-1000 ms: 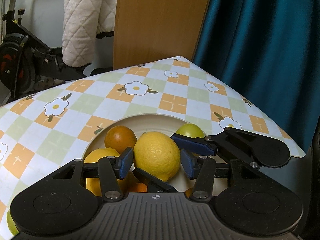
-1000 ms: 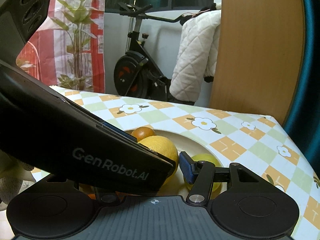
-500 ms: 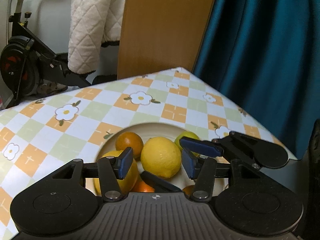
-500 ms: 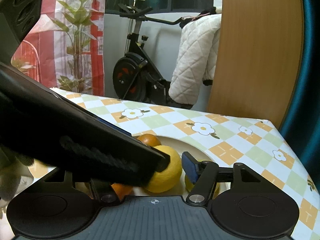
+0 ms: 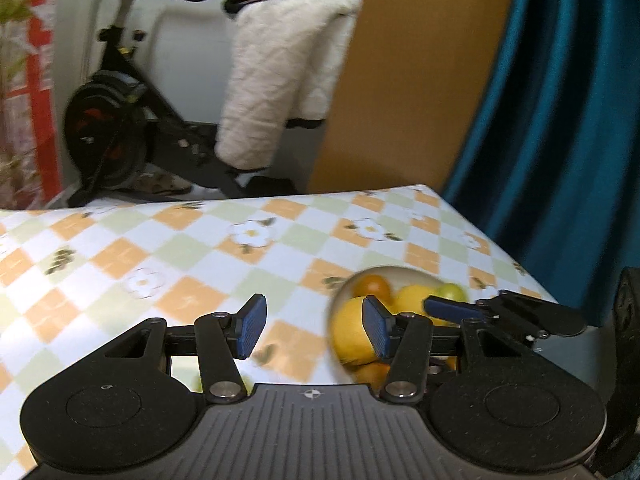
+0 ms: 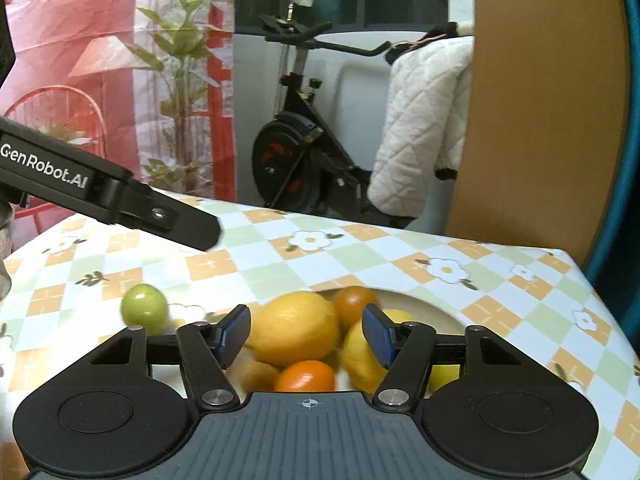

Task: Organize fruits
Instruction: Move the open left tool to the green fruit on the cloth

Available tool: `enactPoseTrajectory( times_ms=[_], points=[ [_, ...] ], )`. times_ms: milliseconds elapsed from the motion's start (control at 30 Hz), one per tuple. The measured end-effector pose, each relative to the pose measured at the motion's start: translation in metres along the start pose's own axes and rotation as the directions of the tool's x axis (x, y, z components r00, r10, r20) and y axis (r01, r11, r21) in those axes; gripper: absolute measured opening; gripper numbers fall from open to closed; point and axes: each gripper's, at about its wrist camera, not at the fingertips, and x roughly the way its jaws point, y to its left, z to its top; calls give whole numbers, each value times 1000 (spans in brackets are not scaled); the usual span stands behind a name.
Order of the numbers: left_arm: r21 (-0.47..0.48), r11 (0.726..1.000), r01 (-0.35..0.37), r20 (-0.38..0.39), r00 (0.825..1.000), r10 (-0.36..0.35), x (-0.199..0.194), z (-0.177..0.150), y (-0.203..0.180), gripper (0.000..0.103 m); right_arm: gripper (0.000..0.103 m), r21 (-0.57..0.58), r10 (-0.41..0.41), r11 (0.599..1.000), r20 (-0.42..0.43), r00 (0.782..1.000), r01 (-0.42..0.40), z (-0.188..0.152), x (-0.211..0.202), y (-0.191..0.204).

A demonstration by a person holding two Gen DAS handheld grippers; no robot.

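Fruits (image 6: 296,334) fill a bowl (image 6: 440,304) on the floral checked surface (image 6: 360,252); the "GenRobot.AI"-marked left tool (image 5: 310,330) gapes empty, the right tool (image 6: 306,334) is closing, gripping nothing.

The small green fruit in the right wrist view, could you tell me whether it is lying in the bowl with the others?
No, the small green fruit sits on the tablecloth, outside the bowl.
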Motion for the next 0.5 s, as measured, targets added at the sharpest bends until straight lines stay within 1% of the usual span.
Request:
enactPoseTrajectory(
  times_ms=[200,367,500],
  points=[
    [-82,996,-35,-3,999,35,-9,-9,38,55,53,-66,62,996,-5,998,-63,9,6,31],
    [-149,988,-29,-24,999,26,-7,-20,58,55,53,-136,125,982,-34,992,-128,11,16,62],
    [-218,976,-15,-32,999,8,-5,-32,73,55,52,-178,159,969,-66,985,-168,13,30,82]
  ],
)
